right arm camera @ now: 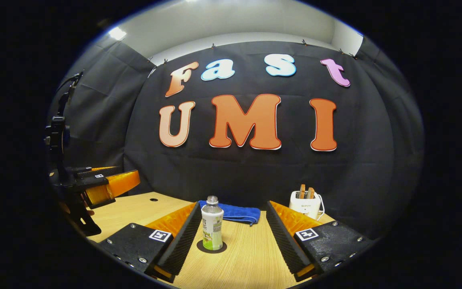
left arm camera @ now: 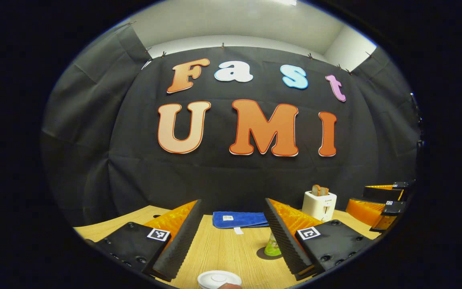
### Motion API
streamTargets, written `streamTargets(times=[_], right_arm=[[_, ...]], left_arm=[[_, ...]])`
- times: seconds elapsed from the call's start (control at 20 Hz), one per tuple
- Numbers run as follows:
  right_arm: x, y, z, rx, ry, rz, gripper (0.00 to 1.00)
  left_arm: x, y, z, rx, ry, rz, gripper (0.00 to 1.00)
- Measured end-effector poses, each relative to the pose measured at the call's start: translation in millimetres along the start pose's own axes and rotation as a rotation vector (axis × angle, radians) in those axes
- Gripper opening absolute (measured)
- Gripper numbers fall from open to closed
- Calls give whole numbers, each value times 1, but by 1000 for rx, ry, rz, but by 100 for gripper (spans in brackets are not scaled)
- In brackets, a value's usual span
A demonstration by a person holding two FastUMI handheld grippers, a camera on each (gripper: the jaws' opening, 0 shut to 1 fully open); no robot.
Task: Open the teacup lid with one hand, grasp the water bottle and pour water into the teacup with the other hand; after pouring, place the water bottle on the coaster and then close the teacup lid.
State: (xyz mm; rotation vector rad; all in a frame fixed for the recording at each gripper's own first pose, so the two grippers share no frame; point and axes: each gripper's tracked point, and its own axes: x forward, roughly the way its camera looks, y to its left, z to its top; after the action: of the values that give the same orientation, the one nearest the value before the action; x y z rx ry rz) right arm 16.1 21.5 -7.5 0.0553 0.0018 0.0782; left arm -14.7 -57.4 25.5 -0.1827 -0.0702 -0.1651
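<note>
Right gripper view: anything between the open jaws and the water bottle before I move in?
Nothing. In the right gripper view, only bare wooden table lies between the right gripper and the water bottle, which stands on its dark coaster.

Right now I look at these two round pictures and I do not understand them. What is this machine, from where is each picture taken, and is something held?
No robot: a person holds a two-finger gripper in each hand, with a camera on each. The left gripper view looks along the left gripper; the right gripper view looks along the right gripper. Both are open and hold nothing. On the wooden table stand a water bottle on a dark coaster, a blue cloth, and a toaster with bread. The lidded teacup sits below the left gripper.
</note>
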Motion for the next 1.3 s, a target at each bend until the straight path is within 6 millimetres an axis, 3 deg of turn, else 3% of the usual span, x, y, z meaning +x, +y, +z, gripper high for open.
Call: streamTargets(times=[0.15,0.25,0.3,0.4,0.65,0.7,0.8,0.85,0.95,1.0,1.05,1.1,1.25,1.3], right_arm=[[3,-3,9,-1,-16,-11,96],[5,-4,11,10,-20,-13,100],[6,-3,13,20,-21,-10,97],[8,-2,15,32,-25,-10,96],[13,-1,12,21,-20,-9,96],[14,0,11,19,-18,-6,97],[16,3,12,19,-18,3,97],[17,4,12,19,-19,8,92],[17,7,13,17,-23,13,97],[18,7,14,14,-24,12,96],[18,4,14,4,-24,1,92],[18,2,14,-6,-24,-10,96],[21,3,16,-1,-23,-13,96],[21,3,16,5,-22,-9,96]], left_arm=[[5,8,14,6,-26,12,95],[8,13,18,39,-31,30,95],[10,12,19,44,-35,31,99],[12,10,17,45,-34,21,95],[15,19,8,18,-28,39,99],[14,19,7,14,-26,40,95],[14,21,2,19,-16,41,96],[15,21,2,17,-14,41,96],[16,21,2,18,-15,45,95],[17,24,2,24,-20,56,99],[16,28,4,29,-22,68,96],[16,29,2,35,-18,75,96],[16,29,-1,47,-11,76,96],[16,29,0,50,-12,78,100]])
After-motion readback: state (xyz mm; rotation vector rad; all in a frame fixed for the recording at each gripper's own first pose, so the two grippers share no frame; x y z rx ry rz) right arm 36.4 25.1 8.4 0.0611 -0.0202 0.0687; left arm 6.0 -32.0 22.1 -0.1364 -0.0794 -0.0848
